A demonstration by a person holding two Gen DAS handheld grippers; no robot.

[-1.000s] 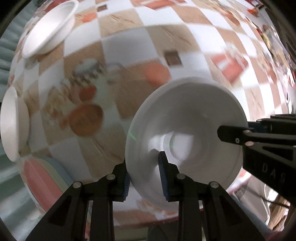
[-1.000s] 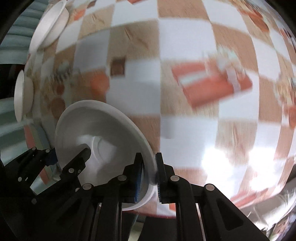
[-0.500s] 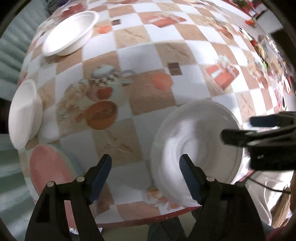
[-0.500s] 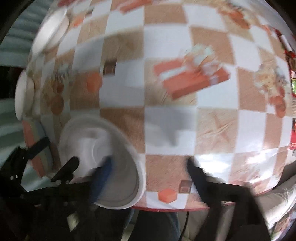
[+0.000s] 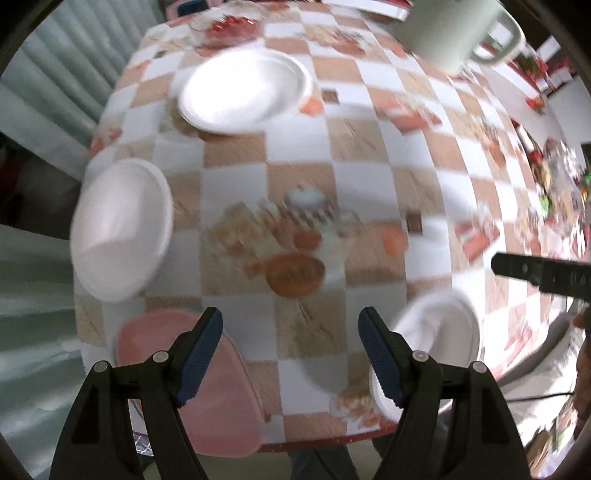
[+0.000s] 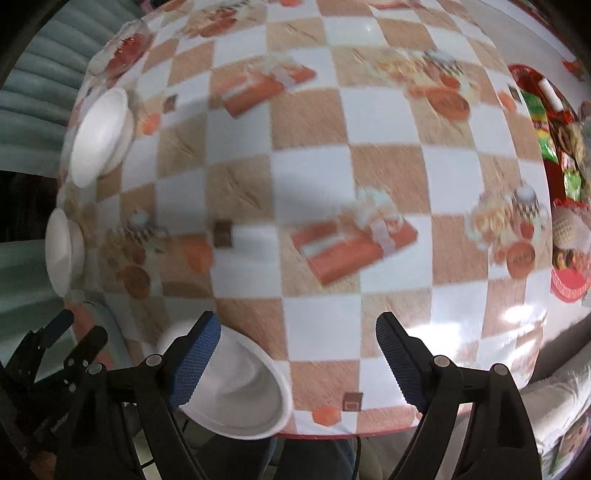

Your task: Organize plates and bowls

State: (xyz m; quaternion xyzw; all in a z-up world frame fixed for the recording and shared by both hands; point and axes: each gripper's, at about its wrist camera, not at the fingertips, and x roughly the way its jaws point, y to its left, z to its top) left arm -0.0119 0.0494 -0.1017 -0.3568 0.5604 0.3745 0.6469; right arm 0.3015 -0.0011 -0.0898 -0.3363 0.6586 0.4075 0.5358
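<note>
A white bowl [image 5: 439,332] [image 6: 243,387] rests on the checkered tablecloth at the table's front edge, free of both grippers. My left gripper [image 5: 290,332] hangs open above the cloth, left of that bowl, with nothing between its fingers. My right gripper [image 6: 297,332] is open too, with the bowl just beside its left finger [image 6: 199,350]. A white plate [image 5: 245,90] lies at the far side and another white bowl [image 5: 122,229] at the left edge. A pink plate [image 5: 207,387] sits at the near left corner.
A pale mug [image 5: 458,29] stands at the far right of the table [image 5: 365,184]. A red tray of snacks [image 6: 546,122] lies at the right edge. A person's legs show below the table's front edge. A grey-green curtain hangs at the left.
Both grippers were shut on the white bowl's rim. They have opened, let it go and risen, and the left one has shifted left. The bowl now rests at the table's front edge.
</note>
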